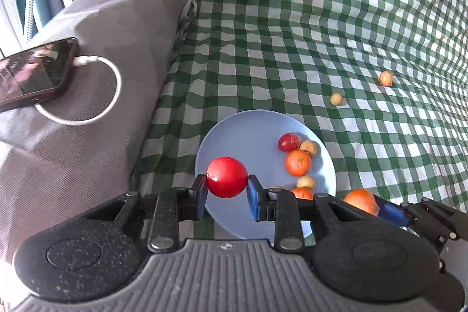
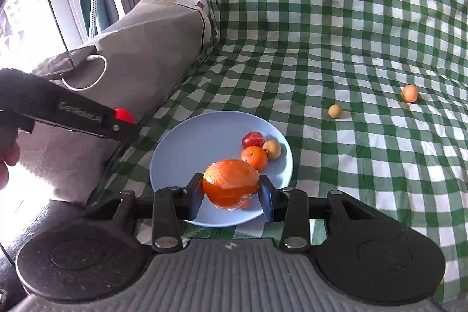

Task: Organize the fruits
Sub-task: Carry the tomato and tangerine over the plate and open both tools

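Above round pale-blue plate (image 1: pixel 234 133) on green-and-white checked cloth (image 1: pixel 321 19): left gripper (image 1: pixel 227 193) clamped on smooth red round fruit (image 1: pixel 227 177), right gripper (image 2: pixel 231 196) clamped on film-wrapped orange (image 2: pixel 231 184), two small fruits loose on cloth beyond.

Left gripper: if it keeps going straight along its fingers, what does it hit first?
Probably the blue plate. The left gripper, shut on the red fruit, points down at its bare part, though depth is unclear.

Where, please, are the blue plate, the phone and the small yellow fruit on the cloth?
blue plate (image 1: pixel 234 133): left wrist view, bare inner surface.
phone (image 1: pixel 32 75): left wrist view, screen.
small yellow fruit (image 2: pixel 334 110): right wrist view, its middle.
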`<action>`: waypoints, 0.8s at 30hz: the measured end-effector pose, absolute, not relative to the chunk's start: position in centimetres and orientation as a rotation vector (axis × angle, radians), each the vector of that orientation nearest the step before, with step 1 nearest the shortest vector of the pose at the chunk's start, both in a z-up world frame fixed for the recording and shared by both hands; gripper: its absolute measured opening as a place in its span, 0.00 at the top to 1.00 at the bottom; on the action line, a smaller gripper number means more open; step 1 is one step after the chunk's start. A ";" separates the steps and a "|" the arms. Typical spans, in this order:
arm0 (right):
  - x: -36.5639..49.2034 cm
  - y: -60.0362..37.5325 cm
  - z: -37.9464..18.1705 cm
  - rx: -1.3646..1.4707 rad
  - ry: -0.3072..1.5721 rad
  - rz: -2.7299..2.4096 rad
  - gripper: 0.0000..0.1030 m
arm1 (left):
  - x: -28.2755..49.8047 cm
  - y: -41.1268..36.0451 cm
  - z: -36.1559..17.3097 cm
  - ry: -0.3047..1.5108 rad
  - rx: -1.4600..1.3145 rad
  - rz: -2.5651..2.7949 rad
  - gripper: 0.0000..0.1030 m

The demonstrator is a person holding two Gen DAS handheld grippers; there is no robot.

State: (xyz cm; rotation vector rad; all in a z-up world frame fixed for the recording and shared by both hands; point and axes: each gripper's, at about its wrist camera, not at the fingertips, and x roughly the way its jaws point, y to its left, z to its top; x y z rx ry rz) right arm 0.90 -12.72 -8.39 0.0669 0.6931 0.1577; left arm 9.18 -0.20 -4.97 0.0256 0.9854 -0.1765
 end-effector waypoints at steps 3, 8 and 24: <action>2.2 -12.5 -9.1 0.052 0.698 0.169 0.60 | 10.5 -0.8 -6.1 1.007 0.037 -0.174 0.69; 4.5 -12.4 -10.5 0.041 0.721 0.173 0.60 | 12.5 -1.7 -8.1 1.039 0.064 -0.170 0.69; 9.3 -12.1 -14.3 -0.014 0.792 0.184 0.60 | 17.1 -3.0 -12.3 1.090 0.136 -0.176 0.69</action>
